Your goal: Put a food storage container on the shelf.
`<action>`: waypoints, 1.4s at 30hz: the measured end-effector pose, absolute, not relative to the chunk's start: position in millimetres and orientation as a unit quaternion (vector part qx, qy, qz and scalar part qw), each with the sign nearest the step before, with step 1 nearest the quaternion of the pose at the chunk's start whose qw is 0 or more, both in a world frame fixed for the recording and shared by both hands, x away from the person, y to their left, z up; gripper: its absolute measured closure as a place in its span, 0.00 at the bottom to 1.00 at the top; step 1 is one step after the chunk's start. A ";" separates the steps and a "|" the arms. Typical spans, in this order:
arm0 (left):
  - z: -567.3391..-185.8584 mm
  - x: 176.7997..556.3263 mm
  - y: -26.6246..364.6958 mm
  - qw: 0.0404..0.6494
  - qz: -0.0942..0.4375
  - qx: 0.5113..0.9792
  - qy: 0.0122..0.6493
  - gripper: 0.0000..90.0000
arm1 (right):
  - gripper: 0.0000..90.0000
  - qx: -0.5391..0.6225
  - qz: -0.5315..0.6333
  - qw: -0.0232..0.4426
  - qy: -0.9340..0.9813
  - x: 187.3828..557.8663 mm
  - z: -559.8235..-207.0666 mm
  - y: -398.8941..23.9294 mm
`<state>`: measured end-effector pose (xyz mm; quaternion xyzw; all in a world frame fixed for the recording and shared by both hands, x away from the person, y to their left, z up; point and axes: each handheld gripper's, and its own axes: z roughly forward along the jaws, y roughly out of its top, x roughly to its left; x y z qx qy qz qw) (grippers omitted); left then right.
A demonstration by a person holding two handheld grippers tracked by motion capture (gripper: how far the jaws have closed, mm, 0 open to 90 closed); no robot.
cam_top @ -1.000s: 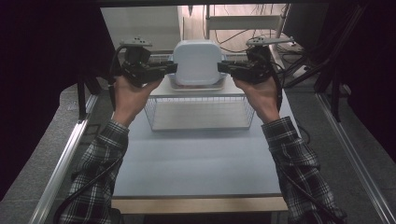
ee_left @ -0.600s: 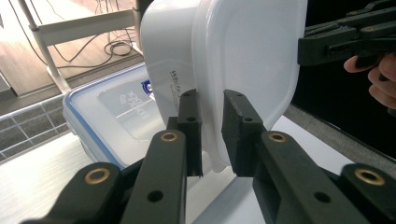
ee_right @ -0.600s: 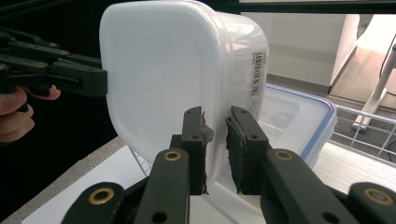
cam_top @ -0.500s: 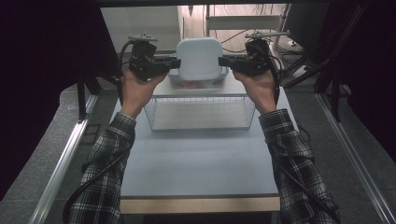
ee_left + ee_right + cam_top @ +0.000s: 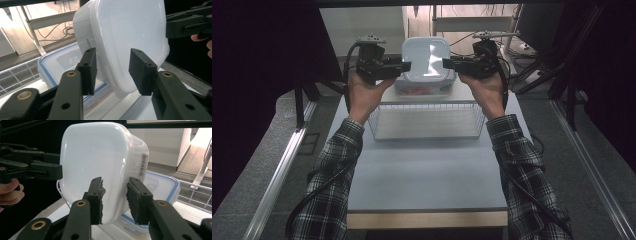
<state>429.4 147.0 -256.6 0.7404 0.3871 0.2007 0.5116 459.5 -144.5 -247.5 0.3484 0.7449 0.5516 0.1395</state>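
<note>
- The left tongs (image 5: 406, 65) sit at the left edge of the white plastic container (image 5: 426, 59); in the left gripper view their jaws have just been opening and stand apart, the container's rim between them with a gap on either side, the pads not pressing it.
- The right tongs (image 5: 447, 62) sit at the container's right edge; in the right gripper view their jaws have also just been opening, with the rim between them. The pads look free of it, though how wide the gap is I cannot tell.
- The white plastic container is upside down and tilted, its base facing up and towards the person.
- It rests on a clear storage box with a blue-edged lid (image 5: 56, 63), which sits on the table (image 5: 427, 175) at its far side.
- A wire basket (image 5: 427, 120) stands on the table just in front of that box, nearer the person.
- Both forearms wear plaid sleeves (image 5: 334, 165), and a cable (image 5: 319, 187) trails from the left tongs along the left arm.
</note>
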 end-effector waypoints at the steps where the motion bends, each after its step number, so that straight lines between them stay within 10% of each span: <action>1: -256.9 430.2 146.8 0.510 0.202 0.740 0.389 0.63 | 0.71 0.348 0.552 0.140 0.745 459.5 -247.5 -144.5; 42: -272.3 444.6 150.2 0.529 0.181 0.726 0.400 0.50 | 0.58 0.374 0.535 0.197 0.732 479.9 -255.9 -134.7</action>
